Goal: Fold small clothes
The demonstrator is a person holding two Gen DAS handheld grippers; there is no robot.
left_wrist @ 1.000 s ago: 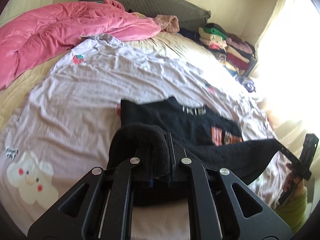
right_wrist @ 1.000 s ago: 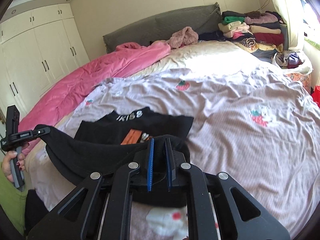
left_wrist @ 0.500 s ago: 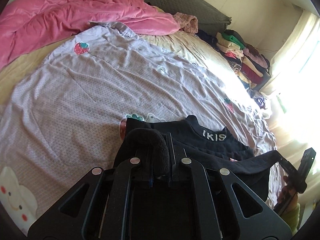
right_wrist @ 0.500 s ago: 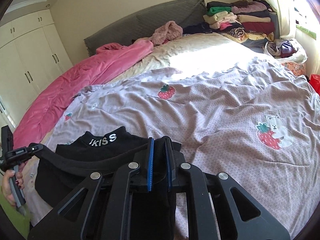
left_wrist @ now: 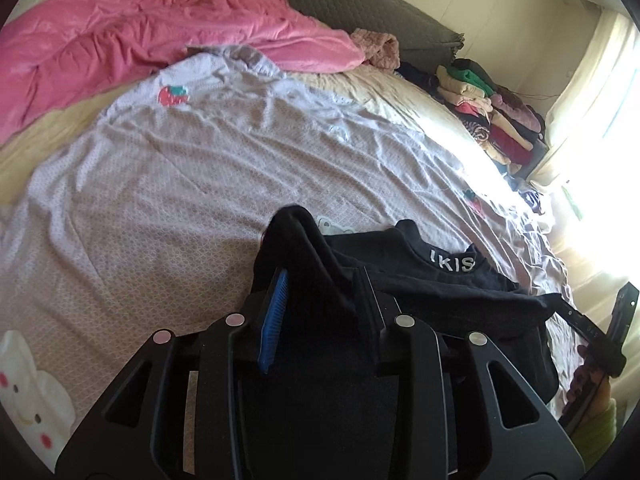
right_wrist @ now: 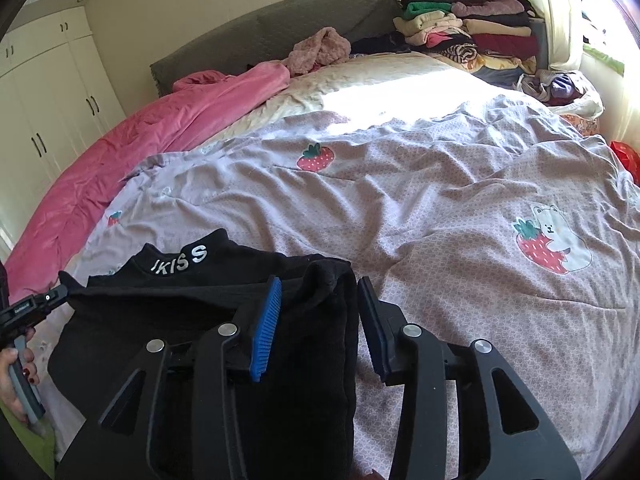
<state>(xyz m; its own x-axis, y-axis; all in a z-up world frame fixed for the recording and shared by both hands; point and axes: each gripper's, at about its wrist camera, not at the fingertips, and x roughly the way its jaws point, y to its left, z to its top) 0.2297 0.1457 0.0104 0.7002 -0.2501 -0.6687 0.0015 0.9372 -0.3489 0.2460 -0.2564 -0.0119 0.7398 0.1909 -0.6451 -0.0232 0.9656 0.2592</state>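
Black knit top [right_wrist: 168, 292] lies folded on the lilac bedspread [right_wrist: 440, 208] at the bed's near edge. Both the left claw [left_wrist: 320, 296] and the right claw [right_wrist: 320, 304] have just been opening, the garment's corners loose between parted pads.

A bedroom in a home is shown: a wide bed [right_wrist: 400, 184] is covered by a lilac strawberry-print sheet [right_wrist: 440, 240] and a pink duvet [left_wrist: 140, 40], backed by a grey headboard [right_wrist: 272, 28]. White wardrobes [right_wrist: 44, 92], stacked folded clothes [right_wrist: 472, 36] and a curtained window [left_wrist: 600, 100] are seen.
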